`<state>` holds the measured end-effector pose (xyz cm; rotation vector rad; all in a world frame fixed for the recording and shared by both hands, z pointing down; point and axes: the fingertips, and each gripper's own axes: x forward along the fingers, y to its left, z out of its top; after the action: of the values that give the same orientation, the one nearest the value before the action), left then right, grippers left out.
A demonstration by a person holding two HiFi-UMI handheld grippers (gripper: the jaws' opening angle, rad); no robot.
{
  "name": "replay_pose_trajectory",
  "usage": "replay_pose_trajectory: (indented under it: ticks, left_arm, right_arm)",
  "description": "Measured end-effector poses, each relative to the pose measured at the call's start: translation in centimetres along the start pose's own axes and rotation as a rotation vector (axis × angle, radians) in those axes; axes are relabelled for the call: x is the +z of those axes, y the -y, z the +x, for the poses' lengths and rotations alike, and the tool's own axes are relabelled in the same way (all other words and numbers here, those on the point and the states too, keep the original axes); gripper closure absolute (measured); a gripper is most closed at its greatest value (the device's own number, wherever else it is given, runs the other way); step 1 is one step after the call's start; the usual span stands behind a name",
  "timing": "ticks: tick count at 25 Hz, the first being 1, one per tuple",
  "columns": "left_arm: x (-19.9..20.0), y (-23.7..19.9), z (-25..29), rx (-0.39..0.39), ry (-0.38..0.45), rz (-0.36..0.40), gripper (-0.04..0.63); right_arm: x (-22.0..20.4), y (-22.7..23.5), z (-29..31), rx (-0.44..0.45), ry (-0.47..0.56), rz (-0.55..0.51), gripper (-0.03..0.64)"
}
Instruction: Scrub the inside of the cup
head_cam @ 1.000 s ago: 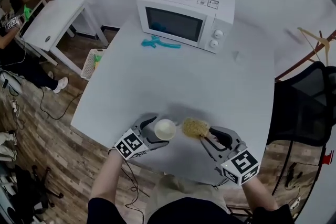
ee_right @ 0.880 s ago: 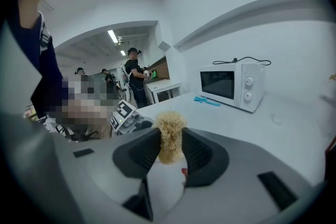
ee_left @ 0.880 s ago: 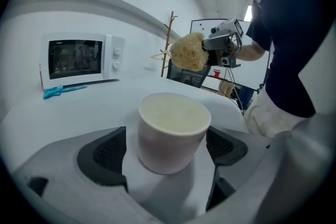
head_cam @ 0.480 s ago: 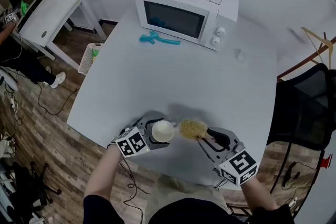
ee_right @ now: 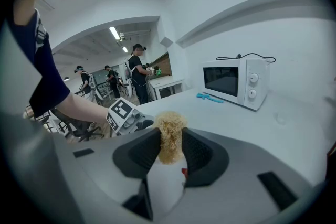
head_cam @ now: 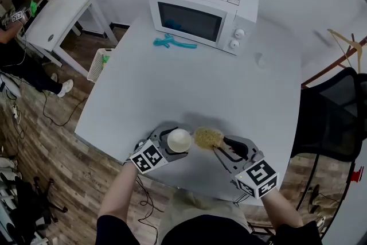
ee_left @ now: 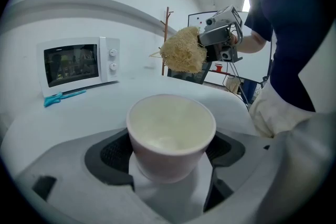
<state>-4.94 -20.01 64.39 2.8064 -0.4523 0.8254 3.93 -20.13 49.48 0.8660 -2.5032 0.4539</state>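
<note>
Scrubber (head_cam: pixel 207 137) nearer cup (head_cam: pixel 179 140); cup's base hidden.

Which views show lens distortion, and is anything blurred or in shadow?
Head view: fisheye bends the table edges; even light, a soft shadow by the cup. Left gripper view: dark round vignette at the corners, cup sharp. Right gripper view: same vignette; the scrubber is sharp.

cup (head_cam: pixel 179 140): white, empty, mouth up, in left claw (ee_left: pixel 170 152) | scrubber (head_cam: pixel 207 137): tan, fibrous, in right claw (ee_right: pixel 171 148), beside cup's rim
</note>
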Motion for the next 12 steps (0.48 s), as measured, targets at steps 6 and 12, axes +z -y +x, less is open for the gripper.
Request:
replay_pose_trajectory:
  ticks: [6, 12]
  left_arm:
    - [0.1, 0.8, -0.3, 0.11, -0.006, 0.003, 0.158]
    - [-0.2, 3.2, -0.4, 0.155, -0.066, 0.087, 0.16]
  right_arm:
    - [0.3, -1.8, 0.0, 0.037, -0.057, -0.102, 0.485]
    - [0.5, -4.7, 0.0, 0.065, -0.13, -0.36, 0.485]
